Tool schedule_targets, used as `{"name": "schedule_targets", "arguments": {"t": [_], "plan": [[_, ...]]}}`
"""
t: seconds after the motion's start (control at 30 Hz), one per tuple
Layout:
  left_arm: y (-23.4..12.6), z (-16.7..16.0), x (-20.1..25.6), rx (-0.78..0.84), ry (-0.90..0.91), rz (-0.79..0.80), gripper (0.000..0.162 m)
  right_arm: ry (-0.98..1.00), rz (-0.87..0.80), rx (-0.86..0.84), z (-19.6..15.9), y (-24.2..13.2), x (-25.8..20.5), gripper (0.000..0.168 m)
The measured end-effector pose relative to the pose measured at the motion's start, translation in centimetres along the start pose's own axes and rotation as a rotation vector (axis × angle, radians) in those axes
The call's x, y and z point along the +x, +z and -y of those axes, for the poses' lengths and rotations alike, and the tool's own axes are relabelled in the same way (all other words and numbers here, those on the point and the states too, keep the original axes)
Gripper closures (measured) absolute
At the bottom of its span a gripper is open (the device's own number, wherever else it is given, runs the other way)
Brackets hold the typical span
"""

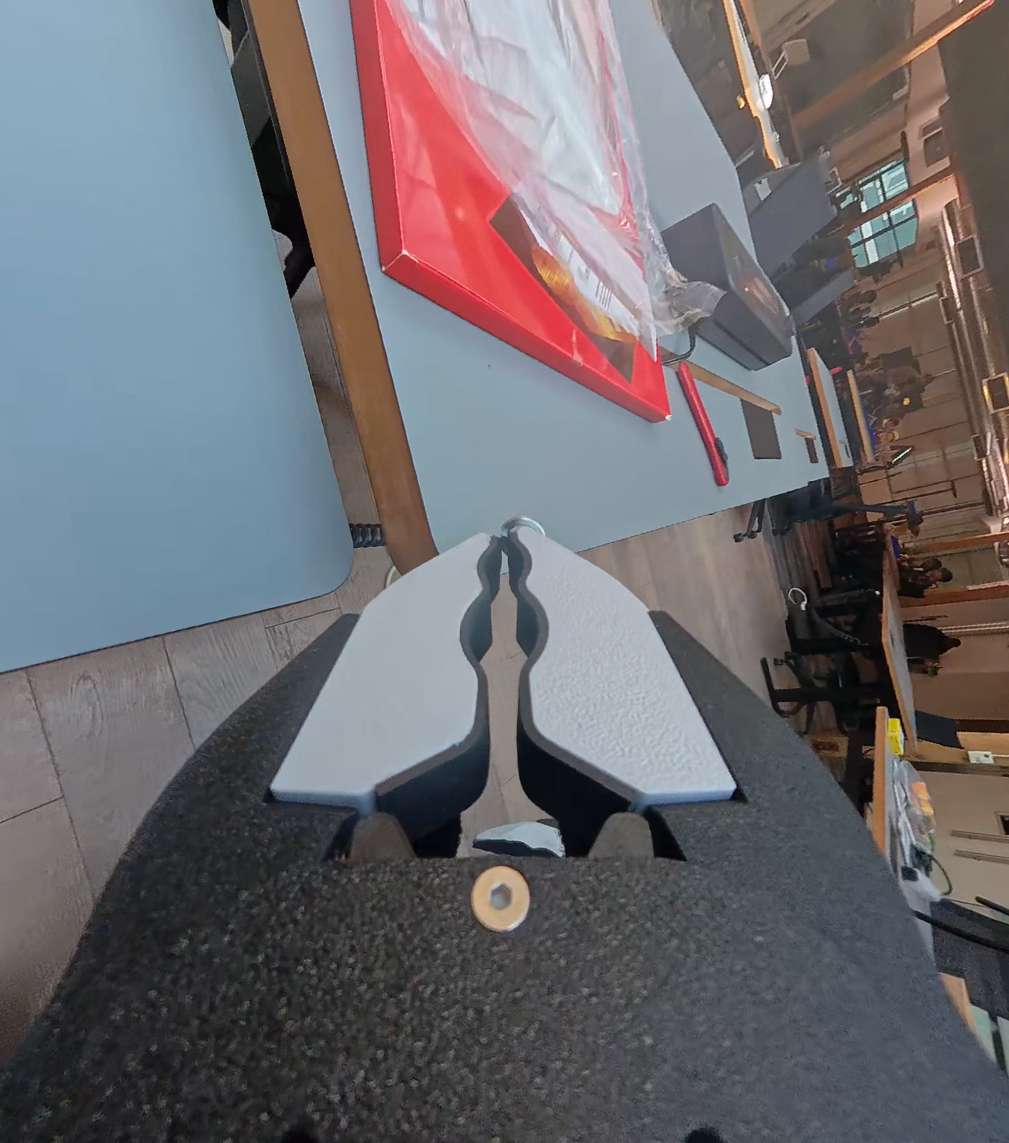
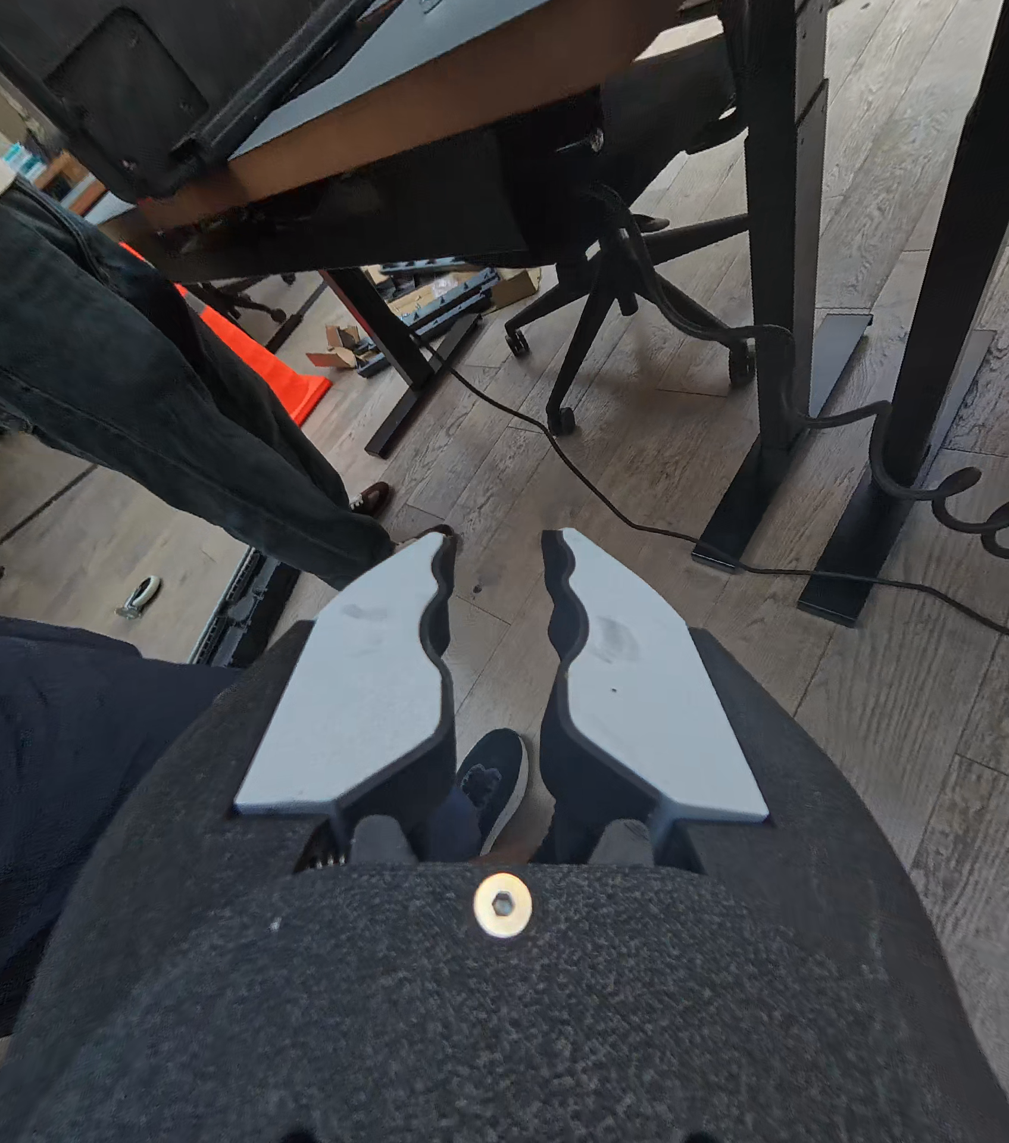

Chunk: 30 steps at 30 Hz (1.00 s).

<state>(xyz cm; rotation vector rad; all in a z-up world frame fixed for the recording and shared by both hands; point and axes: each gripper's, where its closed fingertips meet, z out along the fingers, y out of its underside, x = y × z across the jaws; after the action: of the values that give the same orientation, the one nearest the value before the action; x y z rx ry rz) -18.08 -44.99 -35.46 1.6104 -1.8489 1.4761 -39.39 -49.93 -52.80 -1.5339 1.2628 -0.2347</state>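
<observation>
While the left gripper (image 1: 506,539) is hanging tilted off the near edge of a grey-blue table (image 1: 551,445), its two grey fingers (image 1: 403,674) are sitting pressed together at the tips, pinching a small silver ring (image 1: 520,526) of metal that's poking out just past them. Can't really tell what the ring belongs to, only a bit of it is showing.

Further along that table a big flat red box (image 1: 446,204) is lying with crinkly clear plastic wrap (image 1: 557,142) draped over it. Just beyond it a dark grey box (image 1: 730,284) is sitting, and near that a red-handled tool (image 1: 703,427) and a thin wooden stick (image 1: 730,386) are lying on the top. A second grey-blue tabletop (image 1: 106,309) is filling the left of the left wrist view, apart from the first one, with a brown edge strip (image 1: 335,260) running between them and wood-look floor (image 1: 87,742) below.

Over on the right wrist view, the right gripper (image 2: 498,541) is pointing down at the floor (image 2: 675,680) with its fingers (image 2: 631,686) spread apart and nothing between them. A dark shoe (image 2: 492,782) is showing through the gap down near the base. Someone's leg in dark jeans (image 2: 149,383) is crossing in from the left, ending right by the left fingertip. Black desk legs (image 2: 774,309), an office chair base (image 2: 613,328), a coiled black cable (image 2: 996,526) and an orange cone (image 2: 279,371) are standing farther off.
</observation>
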Motion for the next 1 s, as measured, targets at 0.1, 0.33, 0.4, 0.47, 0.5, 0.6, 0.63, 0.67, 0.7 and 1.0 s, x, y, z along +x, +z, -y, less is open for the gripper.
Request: {"name": "schedule_targets", "arguments": {"t": [0.1, 0.33, 0.4, 0.47, 0.5, 0.6, 0.63, 0.67, 0.7, 1.0], "plan": [[2.1, -0.7, -0.7, -0.003, 0.050, 0.013, 0.160, 0.063, 0.003, 0.076, -1.6, 0.7, 1.1, 0.140], [3.1, -0.3, -1.2, 0.023, 0.127, 0.054, 0.160, 0.149, 0.037, 0.165, -4.0, 1.9, 2.4, 0.140], [3.1, 0.0, -1.5, 0.022, 0.142, 0.072, 0.161, 0.153, 0.048, 0.178, -4.2, 2.0, 2.6, 0.140], [3.3, 0.0, -1.8, 0.012, 0.154, 0.085, 0.161, 0.155, 0.056, 0.186, -4.2, 2.1, 2.8, 0.141], [3.5, 0.0, -1.9, 0.010, 0.156, 0.090, 0.161, 0.154, 0.060, 0.189, -4.3, 2.2, 3.0, 0.140], [3.7, 0.1, -2.2, 0.013, 0.162, 0.096, 0.161, 0.160, 0.079, 0.202, -4.0, 3.0, 3.4, 0.141], [3.7, 0.1, -2.2, 0.016, 0.161, 0.096, 0.161, 0.162, 0.089, 0.213, -3.7, 3.5, 3.4, 0.140], [3.6, 0.1, -2.3, 0.017, 0.163, 0.098, 0.161, 0.165, 0.099, 0.224, -3.2, 4.2, 3.5, 0.140], [3.5, 0.0, -2.3, 0.017, 0.167, 0.100, 0.161, 0.169, 0.115, 0.236, -2.6, 5.1, 3.5, 0.140], [2.2, 1.5, -4.1, 0.012, 0.187, 0.085, 0.161, 0.276, 0.221, 0.335, 5.3, 17.5, 5.1, 0.137]]}}
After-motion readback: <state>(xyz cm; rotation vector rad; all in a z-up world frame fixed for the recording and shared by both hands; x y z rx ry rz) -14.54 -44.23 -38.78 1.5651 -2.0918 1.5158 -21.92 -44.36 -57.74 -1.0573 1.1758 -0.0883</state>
